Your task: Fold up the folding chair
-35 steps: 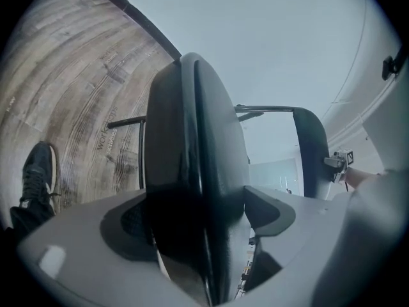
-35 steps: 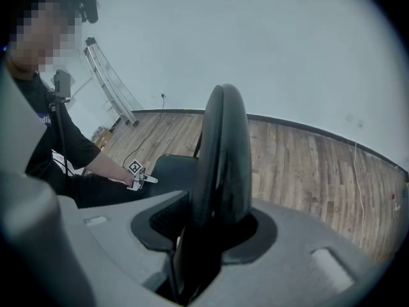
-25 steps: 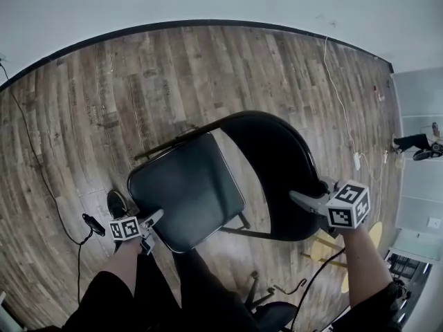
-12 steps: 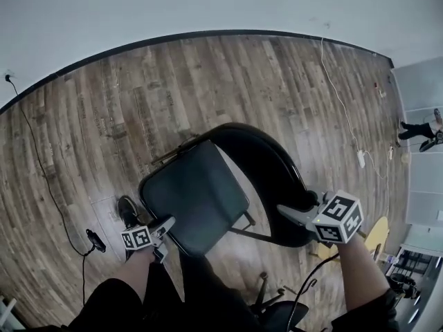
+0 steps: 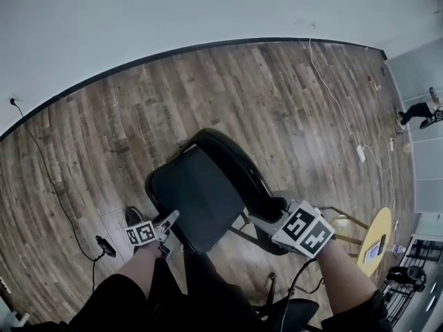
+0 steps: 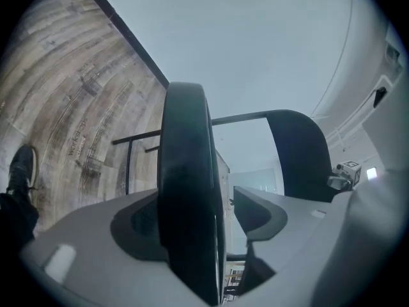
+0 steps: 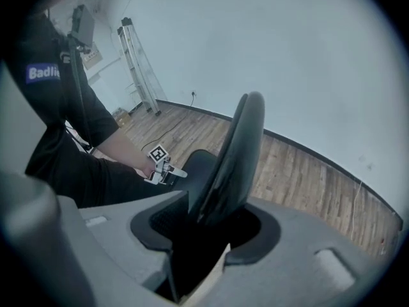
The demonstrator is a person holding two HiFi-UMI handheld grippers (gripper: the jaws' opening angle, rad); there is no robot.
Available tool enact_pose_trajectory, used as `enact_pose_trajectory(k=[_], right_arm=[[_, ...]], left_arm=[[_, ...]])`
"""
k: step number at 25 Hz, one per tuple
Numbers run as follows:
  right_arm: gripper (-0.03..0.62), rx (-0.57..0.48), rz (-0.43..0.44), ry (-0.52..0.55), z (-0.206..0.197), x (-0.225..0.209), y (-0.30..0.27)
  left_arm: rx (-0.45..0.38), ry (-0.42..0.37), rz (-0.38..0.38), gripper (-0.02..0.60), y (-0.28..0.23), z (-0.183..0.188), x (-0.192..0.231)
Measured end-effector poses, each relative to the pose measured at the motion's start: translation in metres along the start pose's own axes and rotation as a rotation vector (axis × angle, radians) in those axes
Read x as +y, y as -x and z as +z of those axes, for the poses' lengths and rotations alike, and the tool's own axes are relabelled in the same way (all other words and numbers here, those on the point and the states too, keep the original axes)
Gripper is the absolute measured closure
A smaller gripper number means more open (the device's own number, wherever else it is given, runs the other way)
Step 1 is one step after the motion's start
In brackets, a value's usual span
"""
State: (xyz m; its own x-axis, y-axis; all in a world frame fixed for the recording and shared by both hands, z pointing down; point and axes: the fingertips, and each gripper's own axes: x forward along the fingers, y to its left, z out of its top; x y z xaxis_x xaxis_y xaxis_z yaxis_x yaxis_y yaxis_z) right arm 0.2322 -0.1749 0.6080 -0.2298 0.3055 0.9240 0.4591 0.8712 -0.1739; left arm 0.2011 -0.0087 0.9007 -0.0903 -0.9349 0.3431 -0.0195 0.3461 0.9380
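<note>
Seat point(image 5: 197, 199) has swung up toward the backrest point(image 5: 239, 168), centre frame. My left gripper point(image 5: 169, 220) fingers are closing round its edge to lift it. Right gripper point(image 5: 259, 220) fingers clench the backrest steady.

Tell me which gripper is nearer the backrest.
Right. The right gripper, jaws opening, clasps the backrest; the left gripper is away at the front edge of the seat, jaws closing around it.
</note>
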Motion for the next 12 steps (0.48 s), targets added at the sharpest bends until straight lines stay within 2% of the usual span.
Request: enact_pose_trajectory(k=[6, 8, 12], right_arm=[[0.425, 0.003, -0.034, -0.031, 0.018, 0.012, -0.001], [0.425, 0.004, -0.040, -0.035, 0.021, 0.015, 0.000], [0.425, 0.004, -0.065, -0.040, 0.024, 0.016, 0.002]], left_arm=[[0.016, -0.030, -0.021, 0.282, -0.013, 0.018, -0.028], [0.016, -0.037, -0.037, 0.304, -0.016, 0.020, -0.038], [0.010, -0.042, -0.078, 0.301, -0.026, 0.025, -0.058]])
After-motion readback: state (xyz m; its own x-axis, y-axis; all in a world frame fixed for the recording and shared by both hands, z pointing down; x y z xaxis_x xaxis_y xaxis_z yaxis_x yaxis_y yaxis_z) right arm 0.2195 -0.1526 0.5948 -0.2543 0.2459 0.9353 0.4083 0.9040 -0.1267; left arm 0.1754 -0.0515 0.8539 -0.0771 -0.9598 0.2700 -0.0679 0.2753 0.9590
